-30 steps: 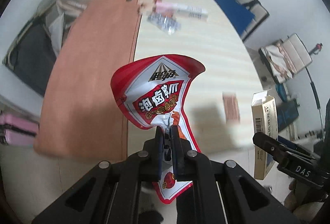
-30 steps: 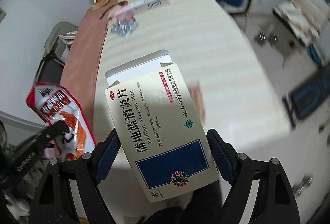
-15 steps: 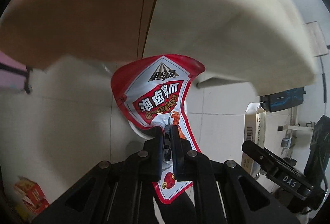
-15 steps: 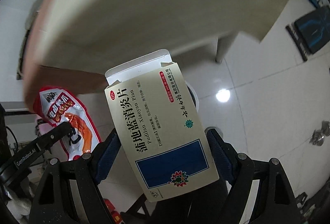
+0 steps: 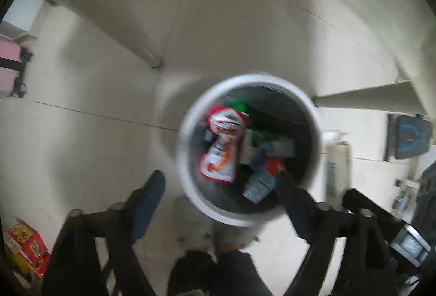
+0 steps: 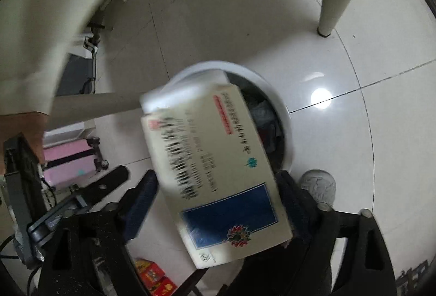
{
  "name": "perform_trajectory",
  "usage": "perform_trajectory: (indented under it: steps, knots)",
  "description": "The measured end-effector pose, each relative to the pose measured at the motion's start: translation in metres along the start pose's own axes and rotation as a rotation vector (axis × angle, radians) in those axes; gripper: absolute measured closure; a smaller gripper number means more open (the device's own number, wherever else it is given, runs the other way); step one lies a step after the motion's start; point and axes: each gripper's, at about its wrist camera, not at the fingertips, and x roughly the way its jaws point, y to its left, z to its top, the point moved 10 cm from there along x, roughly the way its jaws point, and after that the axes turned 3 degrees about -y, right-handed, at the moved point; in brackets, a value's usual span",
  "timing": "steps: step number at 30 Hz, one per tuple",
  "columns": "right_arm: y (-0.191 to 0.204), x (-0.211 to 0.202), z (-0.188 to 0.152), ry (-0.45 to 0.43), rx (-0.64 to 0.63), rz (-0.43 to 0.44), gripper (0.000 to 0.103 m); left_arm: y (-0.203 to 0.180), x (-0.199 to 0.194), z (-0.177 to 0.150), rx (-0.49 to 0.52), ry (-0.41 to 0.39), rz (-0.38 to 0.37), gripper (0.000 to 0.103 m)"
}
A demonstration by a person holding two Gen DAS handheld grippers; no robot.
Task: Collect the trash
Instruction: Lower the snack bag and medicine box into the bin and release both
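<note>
Cream "Pudilan" medicine box (image 6: 218, 173), Chinese-lettered

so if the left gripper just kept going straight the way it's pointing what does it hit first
Probably the white trash bin: the left gripper, jaws opening with nothing between the pads, points down over its near rim. It would likely meet the red snack wrapper inside, though blur leaves depth unclear.

A red and white snack bag (image 5: 222, 145) is lying crumpled inside the round white bin (image 5: 190, 187), on top of other wrappers and boxes. A cream medicine box (image 6: 218, 173) with a blue panel and an open flap is tilting over the bin's (image 6: 286, 116) rim, blurred.
</note>
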Motion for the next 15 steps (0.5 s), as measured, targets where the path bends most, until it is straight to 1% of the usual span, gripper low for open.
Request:
perform_trajectory:
  steps: [1, 2, 4, 8, 9, 10, 12, 15]
  knots:
    - [0.002, 0.002, 0.003, -0.004, -0.009, -0.012, 0.000, 0.012, -0.002, -0.005, -0.002, -0.004, 0.005, 0.007]
    - [0.000, 0.004, 0.001, -0.002, -0.016, -0.039, 0.000, 0.016, -0.002, -0.006, -0.004, -0.003, 0.011, 0.000]
    - [-0.003, 0.005, -0.001, 0.000, -0.021, -0.070, 0.000, 0.022, -0.004, -0.011, -0.002, -0.009, 0.024, 0.000]
    - [-0.010, -0.008, -0.003, -0.024, -0.081, -0.190, 0.000, 0.022, -0.022, -0.016, 0.043, -0.040, 0.056, 0.000]
    - [-0.012, -0.013, -0.004, -0.029, -0.105, -0.239, 0.000, 0.021, -0.026, -0.019, 0.053, -0.050, 0.069, 0.000]
    - [-0.017, -0.021, 0.000, -0.035, -0.119, -0.260, 0.000, 0.018, -0.032, -0.020, 0.062, -0.054, 0.081, 0.000]
    - [-0.017, -0.037, -0.003, -0.042, -0.151, -0.320, 0.000, 0.018, -0.041, -0.024, 0.078, -0.057, 0.100, 0.000]
    - [-0.007, -0.063, -0.005, -0.045, -0.180, -0.365, 0.000, 0.012, -0.063, -0.028, 0.090, -0.067, 0.100, 0.000]
